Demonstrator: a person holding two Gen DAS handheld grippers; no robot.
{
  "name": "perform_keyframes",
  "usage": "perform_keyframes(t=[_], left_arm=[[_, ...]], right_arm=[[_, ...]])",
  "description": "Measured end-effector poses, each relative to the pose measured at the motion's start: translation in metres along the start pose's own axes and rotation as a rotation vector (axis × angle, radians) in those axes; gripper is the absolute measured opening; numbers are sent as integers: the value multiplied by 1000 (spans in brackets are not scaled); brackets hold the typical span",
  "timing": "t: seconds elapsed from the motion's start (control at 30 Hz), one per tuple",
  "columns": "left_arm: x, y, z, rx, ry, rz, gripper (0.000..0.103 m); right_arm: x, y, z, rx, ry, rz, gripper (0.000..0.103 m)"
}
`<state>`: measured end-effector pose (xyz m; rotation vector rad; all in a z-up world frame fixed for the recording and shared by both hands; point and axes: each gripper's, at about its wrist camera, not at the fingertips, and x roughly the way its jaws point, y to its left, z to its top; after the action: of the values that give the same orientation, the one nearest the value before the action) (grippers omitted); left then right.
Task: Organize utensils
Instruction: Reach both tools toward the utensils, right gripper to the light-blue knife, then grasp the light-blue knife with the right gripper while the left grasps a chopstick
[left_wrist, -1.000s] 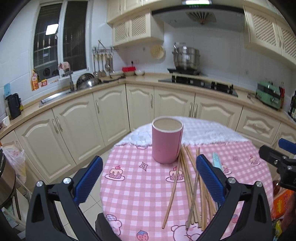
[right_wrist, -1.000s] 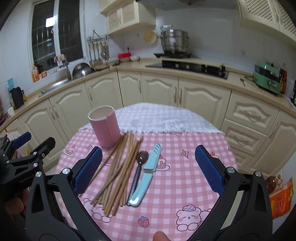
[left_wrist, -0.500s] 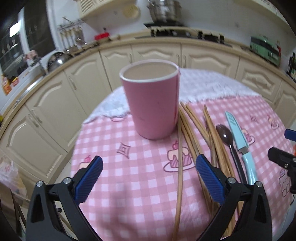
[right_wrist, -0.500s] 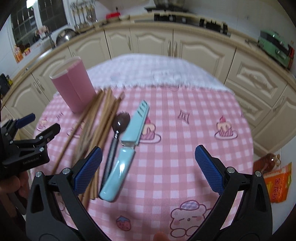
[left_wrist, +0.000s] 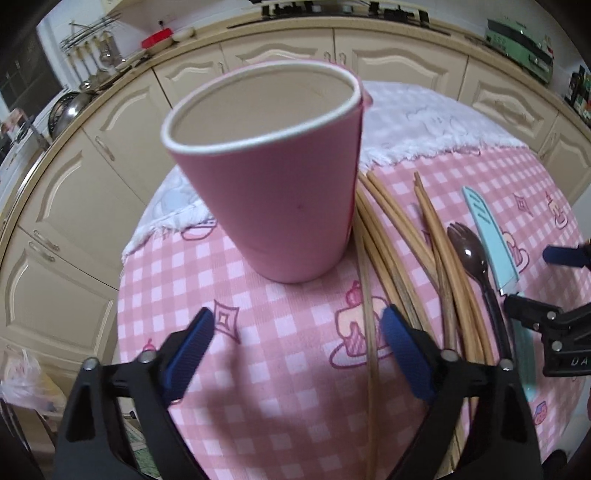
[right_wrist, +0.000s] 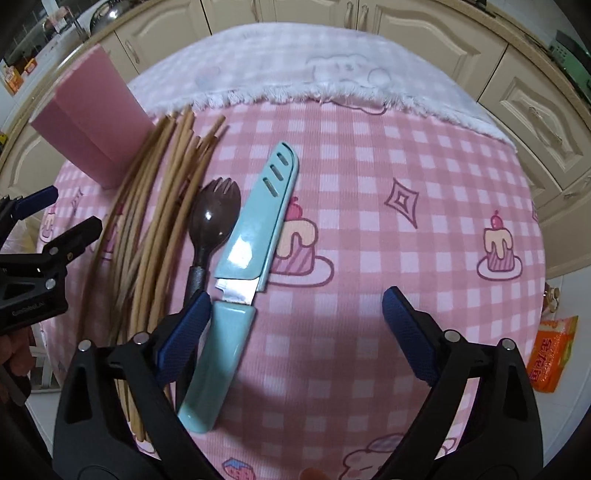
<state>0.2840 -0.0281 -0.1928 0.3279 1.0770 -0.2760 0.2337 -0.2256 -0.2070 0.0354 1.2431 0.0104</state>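
Now both grippers have dropped low over the pink checked tablecloth (right_wrist: 406, 166) from a higher, wider kitchen view, so the pick phase looks underway. Left gripper (left_wrist: 295, 350) sits just short of the pink cup (left_wrist: 273, 192), jaws closing from wide, nothing between them but cloth, one stray chopstick by its right finger. Right gripper (right_wrist: 295, 328) also narrows, empty, the teal knife (right_wrist: 255, 236) handle just inside its left finger, the brown spork (right_wrist: 212, 221) and chopsticks (right_wrist: 155, 221) beyond that finger, all loose.

Soft indoor light from above; my tools cast dim shadows on the desk (right_wrist: 406, 155), fisheye bends blurred edges, spork (right_wrist: 214, 216) glints.
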Motion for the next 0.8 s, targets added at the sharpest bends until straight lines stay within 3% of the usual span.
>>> perform_keyframes(t=[0.23,0.47,0.57,0.63,0.67,0.7,0.8], left_arm=[[10,-8,2,19,38,-41,64],[12,-9,7,4,70,-85,55],[13,-15,10,4,80,-108,42],[11,-20,11,15,78,-127,30],[11,-24,11,18,75,-134,22],[12,-26,11,19,72,-139,12],[11,-29,10,3,58,-163,6]], right_arm=[[-3,-2,-2,-38,30,-12,76],[-3,-12,25,50,50,16,75],[10,-2,33,-12,63,-26,71],[7,3,32,-53,42,-21,63],[4,2,31,-48,34,-12,42],[2,-1,31,-31,27,-16,28],[-3,-13,25,1,-2,43,27]])
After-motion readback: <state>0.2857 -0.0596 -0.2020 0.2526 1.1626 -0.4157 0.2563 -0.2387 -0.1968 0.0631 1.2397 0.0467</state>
